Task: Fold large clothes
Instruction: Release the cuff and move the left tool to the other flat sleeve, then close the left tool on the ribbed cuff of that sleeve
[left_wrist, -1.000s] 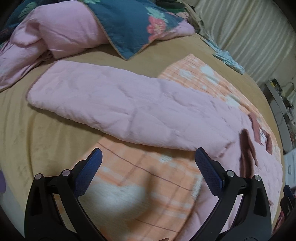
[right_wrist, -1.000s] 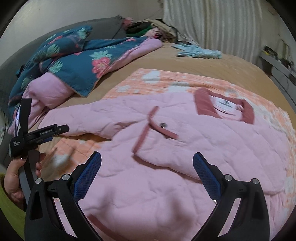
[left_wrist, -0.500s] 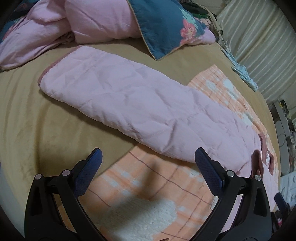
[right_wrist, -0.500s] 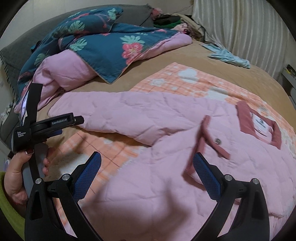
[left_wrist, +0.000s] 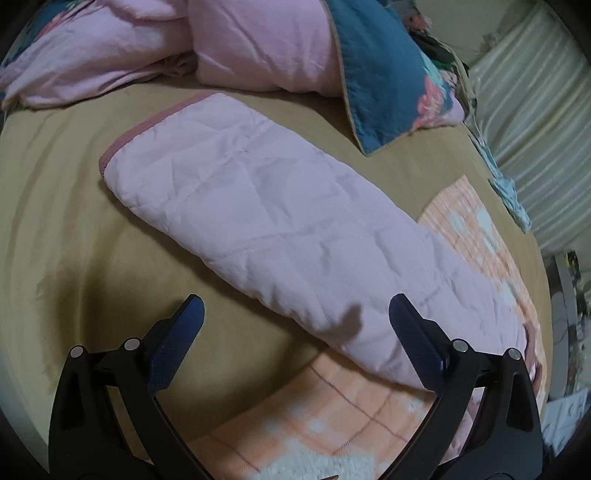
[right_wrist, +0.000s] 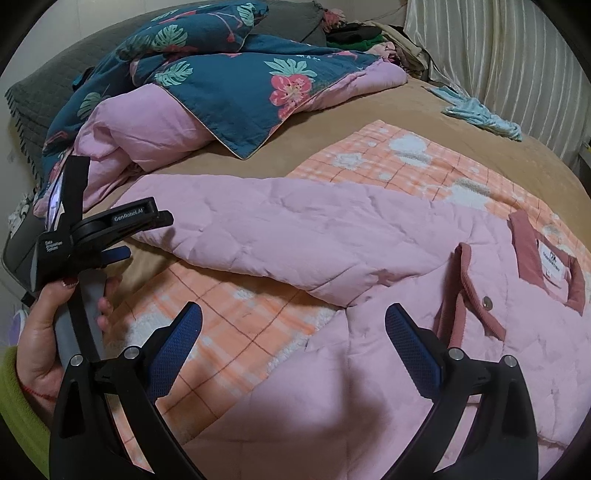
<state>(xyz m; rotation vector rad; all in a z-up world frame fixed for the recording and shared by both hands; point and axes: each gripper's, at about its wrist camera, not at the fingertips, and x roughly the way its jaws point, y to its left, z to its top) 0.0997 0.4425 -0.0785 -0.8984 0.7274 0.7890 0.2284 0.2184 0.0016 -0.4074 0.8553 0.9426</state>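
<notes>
Bed with a tan sheet (left_wrist: 74, 229), orange plaid blanket (right_wrist: 229, 332) on it, floral duvet (right_wrist: 229, 74) bunched at the head, curtain (right_wrist: 517, 66) behind.

Left to right: left hand (right_wrist: 40, 332) holds the left gripper (left_wrist: 295, 321), jaws wide apart, empty, hovering just above the sleeve (left_wrist: 266, 221). Near the cuff (left_wrist: 147, 127) rather than on it; that end is up and to my left. The sleeve lies flat on the sheet, fully stretched out from the body. Long axis runs diagonally from the cuff at far left down to the shoulder at right.

Pink quilted jacket (right_wrist: 406, 295) is spread flat, front up, mostly on the blanket. Collar (right_wrist: 546, 258) to the right, snap placket (right_wrist: 465, 295) beside it.

Right gripper (right_wrist: 293, 325), fingers also spread, nothing held, hanging over the jacket's underarm area.

Step, my read: fold not started, sleeve fold-in comes first. Next move: left jaws drop onto the sleeve edge near the cuff, pinch both layers, carry it across the body toward the collar side. Right probably needs to pin the shoulder so the body doesn't drag.
</notes>
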